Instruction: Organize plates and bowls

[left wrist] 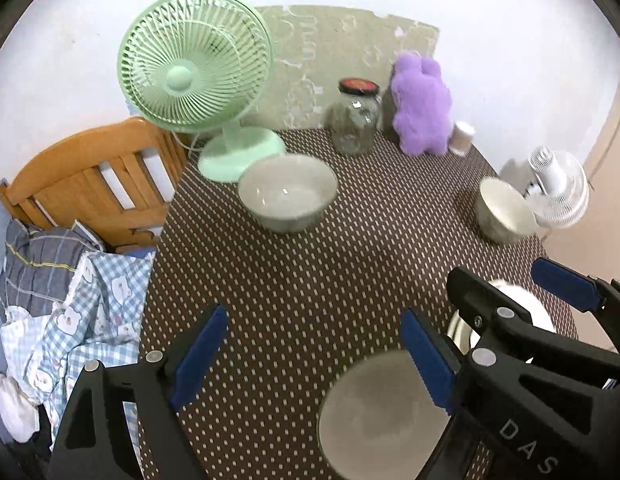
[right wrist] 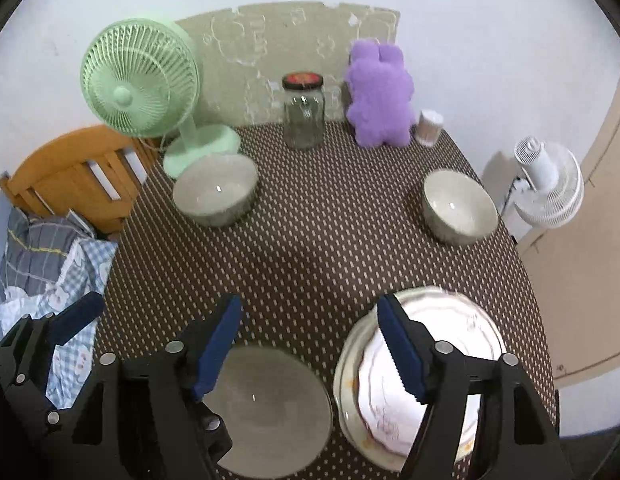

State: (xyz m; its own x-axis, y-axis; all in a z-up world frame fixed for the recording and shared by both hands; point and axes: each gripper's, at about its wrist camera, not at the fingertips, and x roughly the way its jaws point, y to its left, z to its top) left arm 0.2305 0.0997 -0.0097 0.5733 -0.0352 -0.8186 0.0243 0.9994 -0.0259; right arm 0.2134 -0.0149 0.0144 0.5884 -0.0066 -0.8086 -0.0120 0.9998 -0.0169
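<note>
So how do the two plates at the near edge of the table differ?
The gray plate is plain and perfectly round; the white plate has a scalloped rim and a faint printed pattern. The gray plate lies alone, while the white plate seems to rest on another plate or two. The gray plate looks clean; the white one shows orange smudges at its edge. Both lie flat, side by side, free of the tongs.

A plain grey round plate (right wrist: 266, 408) lies flat at the near edge, just beside a white scalloped plate with a faint pattern (right wrist: 450, 344). Two upright, empty grey-green ceramic bowls sit farther back, well apart: one left (right wrist: 216, 190), one right (right wrist: 458, 206).
</note>
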